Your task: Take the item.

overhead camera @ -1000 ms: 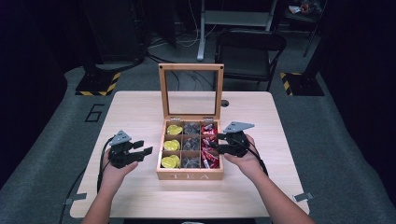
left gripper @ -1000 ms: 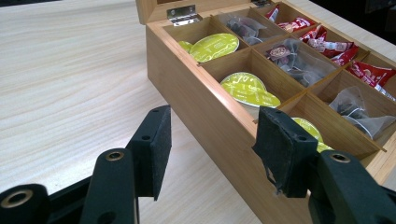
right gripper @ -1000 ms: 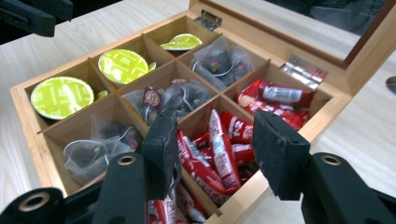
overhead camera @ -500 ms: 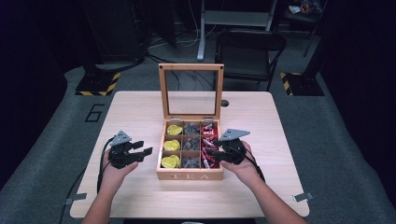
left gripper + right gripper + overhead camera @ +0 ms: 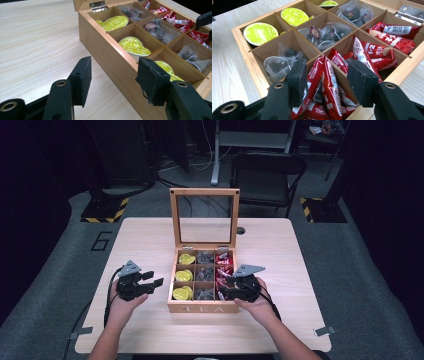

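A wooden tea box (image 5: 202, 309) stands mid-table with its glass-windowed lid (image 5: 204, 191) upright. Its left column holds yellow-green capsules (image 5: 183, 276), the middle column clear tea bags (image 5: 204, 274), the right column red sachets (image 5: 223, 270). My right gripper (image 5: 223, 290) dips into the near right compartment. In the right gripper view, this right gripper (image 5: 327, 72) is open, its pads standing either side of upright red sachets (image 5: 329, 82). My left gripper (image 5: 154, 279) rests left of the box. In the left gripper view, the left gripper (image 5: 115, 67) is open on nothing and faces the box's side wall (image 5: 107, 50).
The light wooden table (image 5: 150, 235) has bare room left, right and behind the box. A small dark grommet (image 5: 241, 230) sits by the lid's right side. A black chair (image 5: 267, 175) stands beyond the far edge.
My right gripper has sunk and come toward the near right compartment, over the red sachets. The left gripper and the box have not moved.
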{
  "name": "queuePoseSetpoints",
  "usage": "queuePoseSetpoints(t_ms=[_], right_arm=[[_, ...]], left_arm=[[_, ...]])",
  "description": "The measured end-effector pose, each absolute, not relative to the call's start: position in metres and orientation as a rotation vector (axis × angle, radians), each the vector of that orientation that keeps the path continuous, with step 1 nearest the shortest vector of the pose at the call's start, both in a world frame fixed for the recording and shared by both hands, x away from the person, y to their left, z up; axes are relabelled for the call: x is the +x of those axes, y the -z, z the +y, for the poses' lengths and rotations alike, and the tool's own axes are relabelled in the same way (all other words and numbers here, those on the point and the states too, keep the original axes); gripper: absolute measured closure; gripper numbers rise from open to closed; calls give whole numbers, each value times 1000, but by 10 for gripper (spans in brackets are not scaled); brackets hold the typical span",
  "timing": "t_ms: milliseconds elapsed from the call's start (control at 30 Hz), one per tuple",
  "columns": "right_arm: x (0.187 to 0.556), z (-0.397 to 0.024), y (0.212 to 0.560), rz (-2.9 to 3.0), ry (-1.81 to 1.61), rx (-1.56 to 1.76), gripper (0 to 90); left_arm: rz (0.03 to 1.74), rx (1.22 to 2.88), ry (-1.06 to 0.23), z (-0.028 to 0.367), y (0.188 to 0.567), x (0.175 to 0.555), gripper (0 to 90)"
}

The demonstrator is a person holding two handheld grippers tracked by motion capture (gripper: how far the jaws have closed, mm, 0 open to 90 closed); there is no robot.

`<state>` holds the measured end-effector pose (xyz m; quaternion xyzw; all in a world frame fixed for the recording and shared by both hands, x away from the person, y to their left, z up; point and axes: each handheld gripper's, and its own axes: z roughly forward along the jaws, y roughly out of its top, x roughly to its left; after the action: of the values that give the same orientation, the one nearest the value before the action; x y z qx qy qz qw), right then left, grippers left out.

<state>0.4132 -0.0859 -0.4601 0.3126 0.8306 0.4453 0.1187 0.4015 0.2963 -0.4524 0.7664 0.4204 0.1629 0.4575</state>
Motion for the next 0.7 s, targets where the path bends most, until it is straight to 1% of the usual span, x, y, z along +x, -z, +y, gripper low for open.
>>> queuePoseSetpoints(t_ms=[500, 700], right_arm=[[408, -78, 468, 2459, -1262, 902, 492], [408, -76, 470, 2459, -1243, 894, 512]], left_arm=[[1035, 1885, -404, 297, 452, 402, 456], [1039, 1886, -401, 297, 452, 402, 455]])
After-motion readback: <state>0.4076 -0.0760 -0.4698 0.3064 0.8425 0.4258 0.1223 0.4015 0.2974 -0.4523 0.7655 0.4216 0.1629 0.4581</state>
